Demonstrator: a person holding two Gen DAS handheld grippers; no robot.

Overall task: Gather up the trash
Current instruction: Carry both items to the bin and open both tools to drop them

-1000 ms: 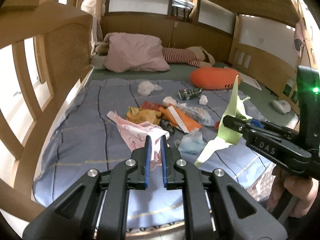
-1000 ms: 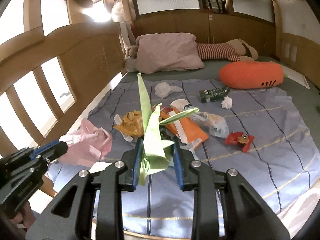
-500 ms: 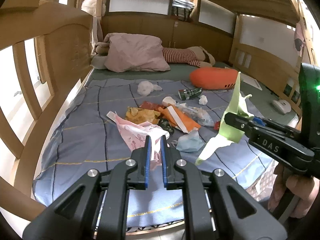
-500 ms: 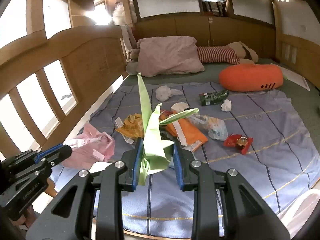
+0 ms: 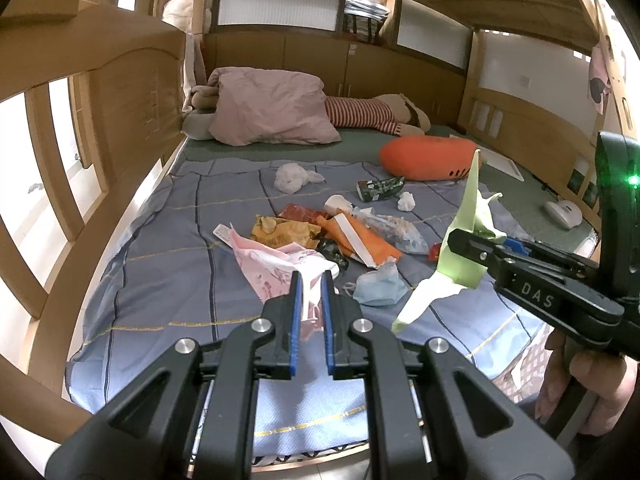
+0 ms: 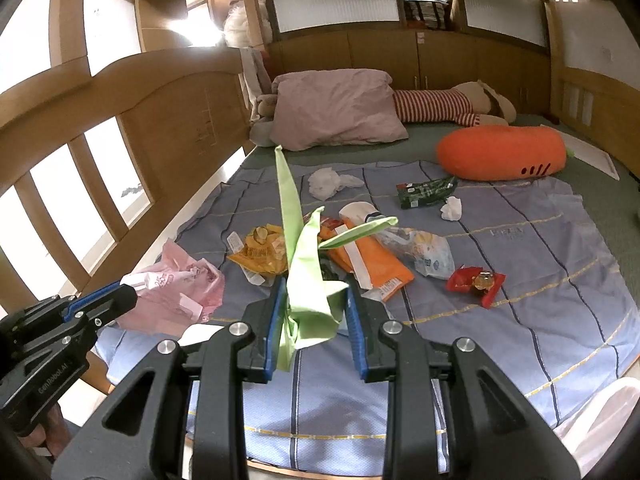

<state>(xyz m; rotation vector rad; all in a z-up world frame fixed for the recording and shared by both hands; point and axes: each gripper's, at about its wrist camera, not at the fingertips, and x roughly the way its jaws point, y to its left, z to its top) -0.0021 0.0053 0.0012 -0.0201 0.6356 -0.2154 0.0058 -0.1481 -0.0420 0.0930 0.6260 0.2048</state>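
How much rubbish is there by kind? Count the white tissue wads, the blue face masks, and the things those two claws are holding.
White tissue wads: 2
Blue face mask: 1
Held pieces: 2, pink bag in left gripper, green paper in right gripper
Total: 5

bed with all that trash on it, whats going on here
A person is clearing litter off the bed with two handheld grippers. The left gripper is shut on a pink plastic bag; the right gripper is shut on crumpled green paper. Wrappers, tissues and a blue face mask remain on the blanket.
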